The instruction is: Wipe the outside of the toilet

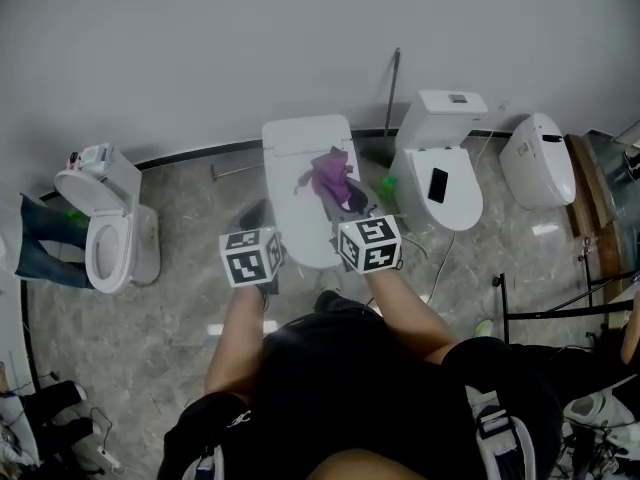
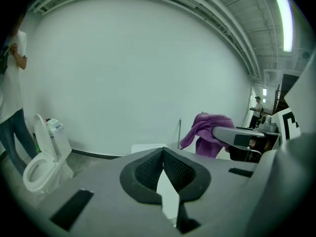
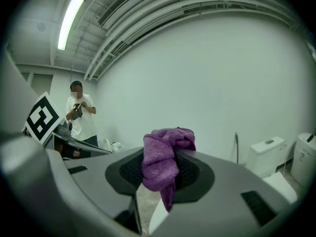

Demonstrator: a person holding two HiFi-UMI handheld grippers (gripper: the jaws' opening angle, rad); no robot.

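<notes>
A white toilet [image 1: 300,183] with its lid down stands against the wall in front of me. My right gripper [image 1: 347,200] is shut on a purple cloth [image 1: 331,176], which hangs bunched over the right side of the lid. In the right gripper view the cloth [image 3: 162,162] fills the space between the pads and droops below the right gripper [image 3: 160,174]. My left gripper [image 1: 258,220] hovers by the toilet's left side, apart from it. In the left gripper view the left gripper [image 2: 163,169] has its pads together with nothing in them, and the cloth [image 2: 203,131] shows at its right.
A toilet with a raised lid [image 1: 106,230] stands at the left, with a person's legs [image 1: 40,246] beside it. At the right are a toilet with a dark phone on its lid [image 1: 441,184] and another white toilet [image 1: 537,160]. A thin upright rod [image 1: 393,90] leans on the wall.
</notes>
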